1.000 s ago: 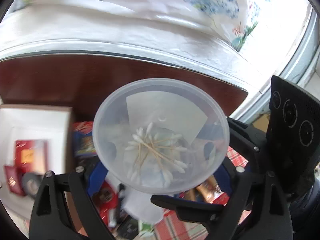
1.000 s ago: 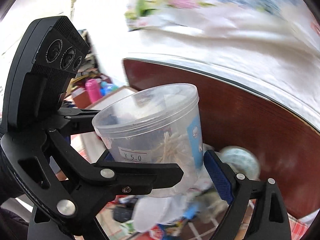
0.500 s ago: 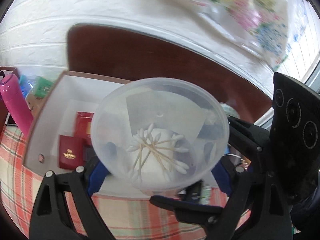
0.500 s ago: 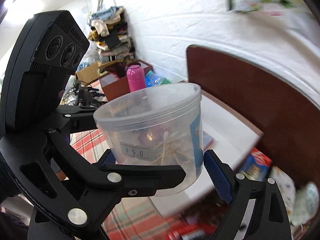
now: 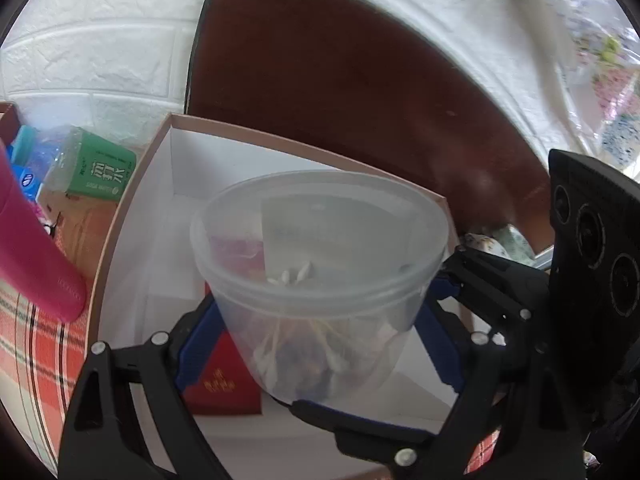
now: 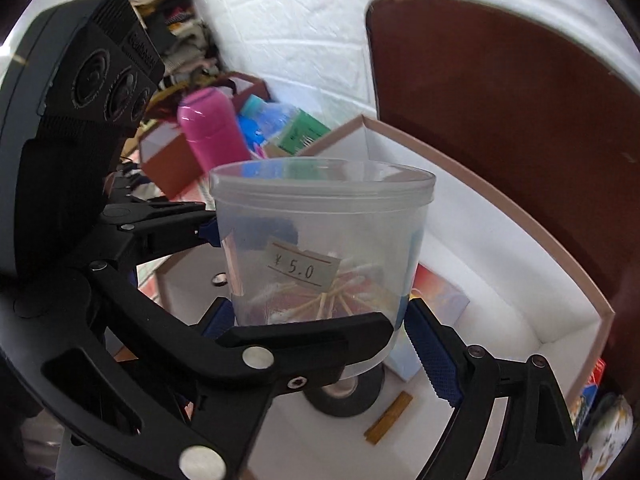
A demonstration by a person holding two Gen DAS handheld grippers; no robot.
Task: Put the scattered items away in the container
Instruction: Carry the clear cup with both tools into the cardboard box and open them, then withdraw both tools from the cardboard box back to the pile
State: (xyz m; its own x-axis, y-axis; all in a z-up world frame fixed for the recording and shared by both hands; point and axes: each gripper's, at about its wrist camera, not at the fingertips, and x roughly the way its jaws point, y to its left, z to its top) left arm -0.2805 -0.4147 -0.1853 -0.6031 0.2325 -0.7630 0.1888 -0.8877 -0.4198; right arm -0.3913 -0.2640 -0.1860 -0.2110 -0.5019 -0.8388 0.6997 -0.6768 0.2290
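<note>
- White brick-pattern wall (image 5: 100,52) and a dark brown rounded board (image 5: 340,92) stand behind the table, which wears a red plaid cloth (image 5: 36,344).
- Open white box (image 6: 472,216) with a tan rim sits on the table against the board; inside lie a red packet (image 5: 224,380), a black tape roll (image 6: 344,396), a slim brown strip (image 6: 388,418) and a colourful small box (image 6: 440,292).
- Clear plastic tub (image 6: 320,248) of cotton swabs (image 6: 308,300), price label reading 5.0, hangs over the box interior, upright, not touching its floor as far as can be seen.
- Left claw (image 5: 320,344) is clenched on the tub's lower body.
- Right claw (image 6: 320,324) grips the same tub near its base from the other side.
- Pink bottle (image 6: 208,128) and a green carton (image 5: 100,168) stand off the box's left edge.
</note>
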